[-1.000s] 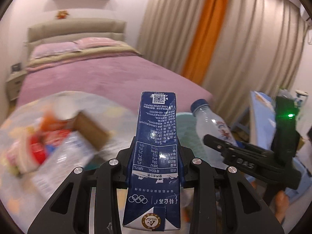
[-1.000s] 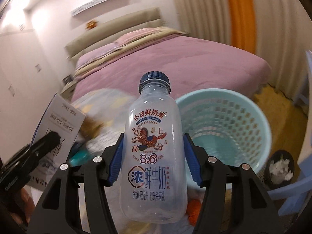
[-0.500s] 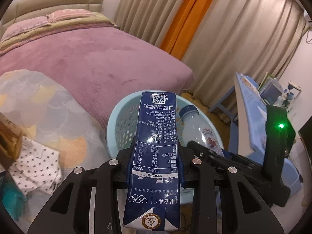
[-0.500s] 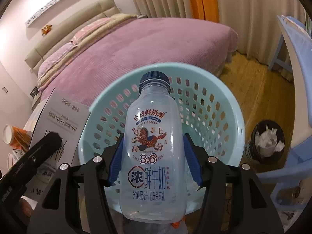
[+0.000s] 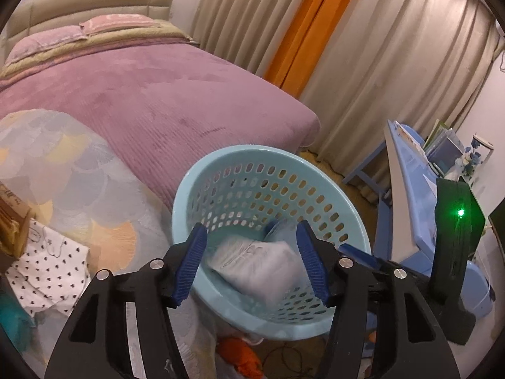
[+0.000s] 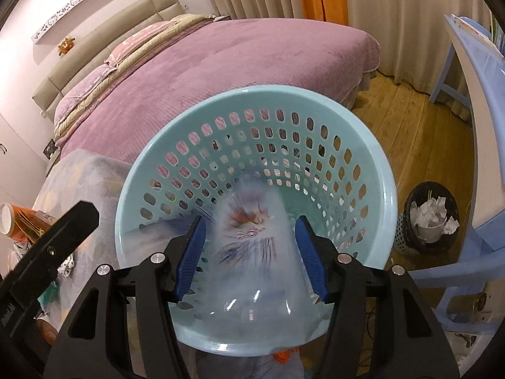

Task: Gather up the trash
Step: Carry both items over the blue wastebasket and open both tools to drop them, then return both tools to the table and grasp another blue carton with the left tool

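I see a bedroom: purple-covered bed (image 5: 132, 94) at 11 o'clock, beige curtains (image 5: 378, 63) with 1 orange panel (image 5: 309, 22) at 1, wooden floor (image 6: 419, 158).

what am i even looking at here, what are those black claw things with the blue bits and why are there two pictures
Those claws are hand-held grippers: a person holds one in each hand, and each carries a wide-angle camera looking along its two fingers. One picture is from the left gripper, the other from the right gripper. The blue strips are the finger pads.

Both grippers are open above a light blue basket beside a purple bed. The blurred shapes between the fingers look like a carton and a clear bottle dropping into the basket, so nothing is held.

On the patterned table to the left lies more clutter. A small black bin stands on the floor.
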{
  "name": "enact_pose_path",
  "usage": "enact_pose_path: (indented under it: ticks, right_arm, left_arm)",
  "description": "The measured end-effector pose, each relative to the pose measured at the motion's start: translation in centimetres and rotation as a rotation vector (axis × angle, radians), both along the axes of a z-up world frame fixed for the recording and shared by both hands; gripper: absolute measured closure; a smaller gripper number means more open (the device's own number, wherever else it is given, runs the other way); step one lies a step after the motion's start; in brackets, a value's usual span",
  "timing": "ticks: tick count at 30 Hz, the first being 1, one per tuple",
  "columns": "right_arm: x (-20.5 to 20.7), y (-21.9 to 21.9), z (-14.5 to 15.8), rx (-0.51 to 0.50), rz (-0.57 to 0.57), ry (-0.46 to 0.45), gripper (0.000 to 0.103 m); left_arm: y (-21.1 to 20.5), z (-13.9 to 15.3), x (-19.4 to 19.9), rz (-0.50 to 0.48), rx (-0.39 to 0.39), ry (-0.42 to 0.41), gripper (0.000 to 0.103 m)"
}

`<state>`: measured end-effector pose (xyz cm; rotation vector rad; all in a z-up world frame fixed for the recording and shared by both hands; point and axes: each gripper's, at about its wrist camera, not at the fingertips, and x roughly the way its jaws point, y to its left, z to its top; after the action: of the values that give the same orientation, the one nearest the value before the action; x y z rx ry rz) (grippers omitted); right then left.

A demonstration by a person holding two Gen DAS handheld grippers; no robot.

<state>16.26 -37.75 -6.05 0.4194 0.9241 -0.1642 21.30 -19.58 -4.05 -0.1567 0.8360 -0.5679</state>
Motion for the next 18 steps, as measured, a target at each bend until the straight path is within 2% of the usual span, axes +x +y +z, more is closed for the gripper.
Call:
enact_pose_path:
  ticks: [3, 11, 18]
  right_arm:
    - [-0.5, 0.1, 0.7, -0.009, 0.006, -0.023, 0.047]
    - [-2.1, 2.1, 3.4, -0.041, 0.060, -0.101, 0.047]
    - [-4.0, 5.9, 6.9, -0.067, 0.156, -0.206, 0.047]
  left_arm:
    - [0.7, 0.6, -0.6, 0.002, -0.010, -0.013, 0.046]
    - [3.3, 3.6, -3.7, 0.020, -0.026, -0.112, 0.046]
    - [8.6, 6.2, -6.2, 0.101, -0.056, -0.176, 0.046]
